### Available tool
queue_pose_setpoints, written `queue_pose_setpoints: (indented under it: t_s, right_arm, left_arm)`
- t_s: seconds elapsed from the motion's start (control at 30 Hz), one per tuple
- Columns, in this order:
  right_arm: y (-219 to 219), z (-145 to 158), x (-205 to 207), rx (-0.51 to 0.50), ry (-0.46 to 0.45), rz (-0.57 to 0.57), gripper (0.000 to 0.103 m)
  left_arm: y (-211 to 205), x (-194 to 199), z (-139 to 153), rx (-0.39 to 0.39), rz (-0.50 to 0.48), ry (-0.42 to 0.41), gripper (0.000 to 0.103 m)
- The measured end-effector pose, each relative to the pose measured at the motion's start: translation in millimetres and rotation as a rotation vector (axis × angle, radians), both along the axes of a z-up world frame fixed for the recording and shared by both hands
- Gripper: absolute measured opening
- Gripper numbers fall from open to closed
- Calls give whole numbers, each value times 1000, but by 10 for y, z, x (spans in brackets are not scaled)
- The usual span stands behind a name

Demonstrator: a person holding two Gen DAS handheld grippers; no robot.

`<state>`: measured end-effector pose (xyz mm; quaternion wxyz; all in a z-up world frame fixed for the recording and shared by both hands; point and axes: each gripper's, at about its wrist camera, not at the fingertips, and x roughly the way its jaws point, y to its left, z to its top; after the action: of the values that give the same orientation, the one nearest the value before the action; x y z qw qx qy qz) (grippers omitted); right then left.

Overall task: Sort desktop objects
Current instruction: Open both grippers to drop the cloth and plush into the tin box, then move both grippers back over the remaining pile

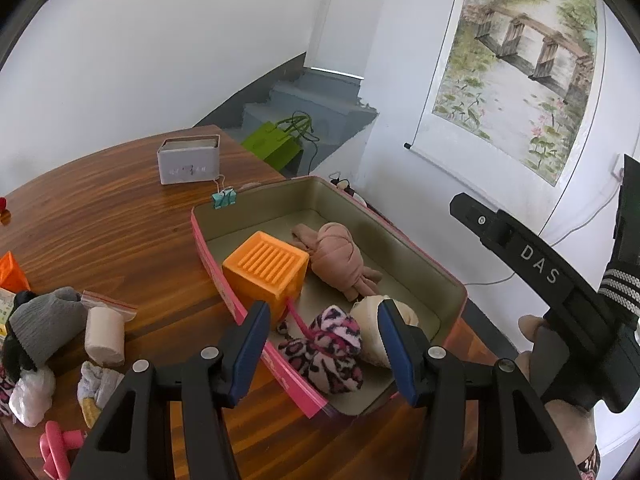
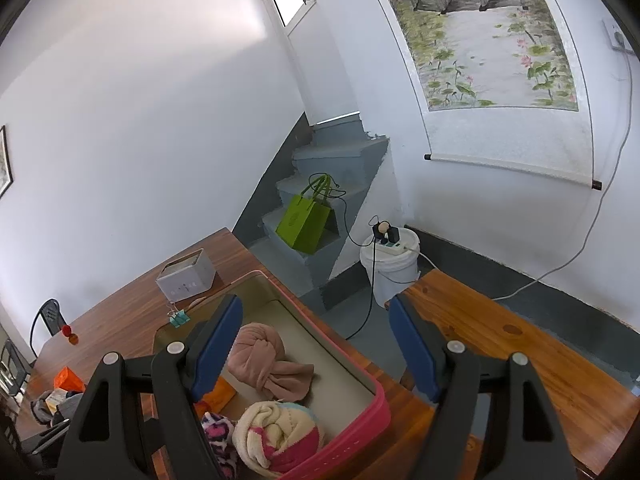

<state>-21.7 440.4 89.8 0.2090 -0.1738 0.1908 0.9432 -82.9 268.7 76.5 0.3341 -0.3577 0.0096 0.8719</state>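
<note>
Wooden counter [image 1: 120,216] carries a pink-sided tin [image 1: 420,248] serving as the collecting bin. Inside lie an orange block [image 1: 264,268], a tan knotted cloth [image 1: 336,252], a leopard-print bundle [image 1: 324,348] and a cream roll [image 2: 276,436]. Loose items remain at the counter's left, including a grey sock [image 1: 44,320]. Left claw [image 1: 320,348] hangs over the bundle, jaws apart, empty; right claw [image 2: 316,348] likewise spread, holding nothing.
</note>
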Motion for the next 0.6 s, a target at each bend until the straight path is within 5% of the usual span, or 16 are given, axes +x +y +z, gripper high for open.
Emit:
queue_pose_setpoints:
  t_s: [0.6]
  right_arm:
    - [-102, -77, -70, 65, -42, -24, 79]
  left_arm:
    - [-696, -34, -40, 12, 135, -38, 57]
